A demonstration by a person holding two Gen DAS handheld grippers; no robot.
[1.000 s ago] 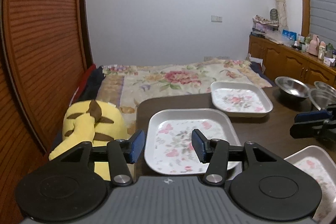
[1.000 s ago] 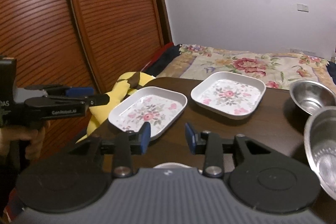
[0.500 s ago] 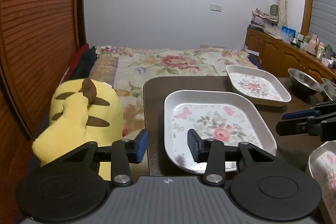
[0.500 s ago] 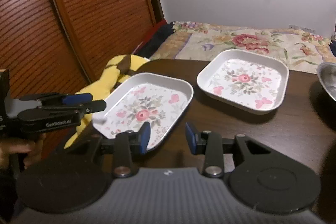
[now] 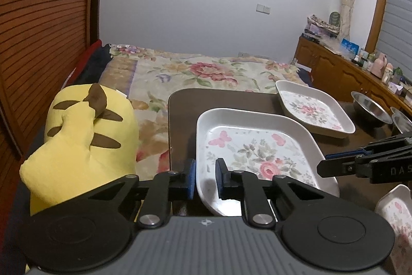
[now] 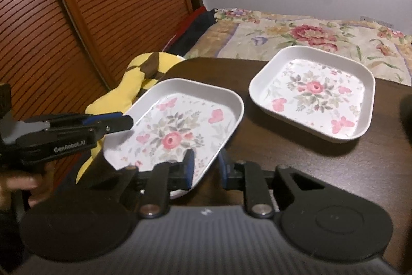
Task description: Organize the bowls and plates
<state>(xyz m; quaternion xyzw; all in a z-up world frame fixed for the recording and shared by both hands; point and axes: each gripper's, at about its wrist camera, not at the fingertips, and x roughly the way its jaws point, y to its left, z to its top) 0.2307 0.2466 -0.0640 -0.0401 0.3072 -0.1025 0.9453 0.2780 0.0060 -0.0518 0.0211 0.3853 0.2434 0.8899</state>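
Behind the dark table (image 5: 231,99) stands a bed (image 5: 195,68) with a floral cover, and a yellow plush (image 5: 85,135) leans at the table's left edge. You have two white floral plates on the table: the near plate (image 5: 257,146) at its left corner and the far plate (image 5: 311,107) beyond it, apart from it. Two steel bowls (image 5: 370,107) sit at the far right, near the second plate.

Your left hand-held gripper (image 5: 205,178) straddles the near plate's left rim, one blue pad outside and one inside, its jaws closing onto that rim. Your right hand-held gripper (image 6: 204,169) straddles the same plate's right rim in the same way, jaws closing too. From the right wrist view, that plate looks tilted, though its underside is hidden. A third floral plate (image 5: 396,218) shows at the lower right.
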